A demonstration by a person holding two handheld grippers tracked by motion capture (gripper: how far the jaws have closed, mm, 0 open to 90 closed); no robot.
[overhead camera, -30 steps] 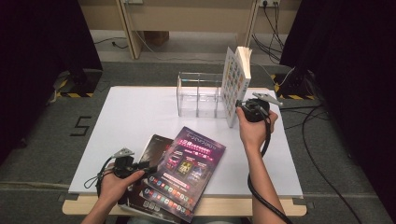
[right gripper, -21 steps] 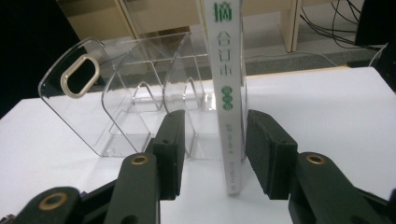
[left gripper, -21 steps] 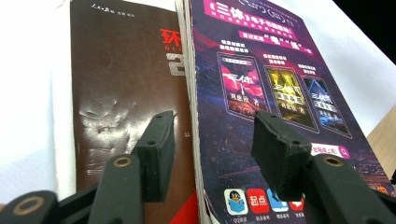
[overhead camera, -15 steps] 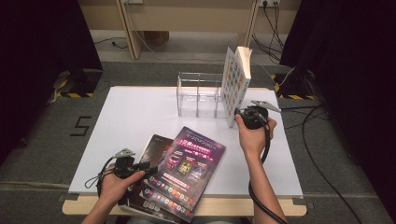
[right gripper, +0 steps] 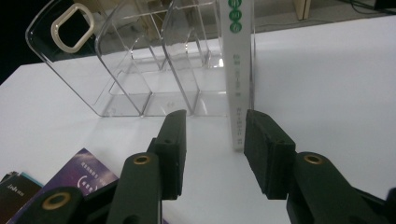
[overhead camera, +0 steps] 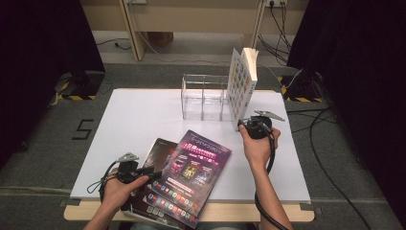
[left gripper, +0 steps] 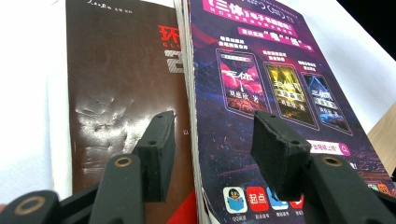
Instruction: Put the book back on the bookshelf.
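Right claw (right gripper: 212, 140) has sunk, open before the upright book (right gripper: 238, 74).

Left tongs (overhead camera: 152, 173) open, low, right tongs (overhead camera: 241, 123) apparently open, forearms extended

White table (overhead camera: 143, 120), clear rack (overhead camera: 203, 98) at upper middle, book (overhead camera: 241, 86) standing beside it, right gripper (overhead camera: 246, 125) at its foot, left gripper (overhead camera: 152, 173) lower left by two magazines (overhead camera: 191, 175)
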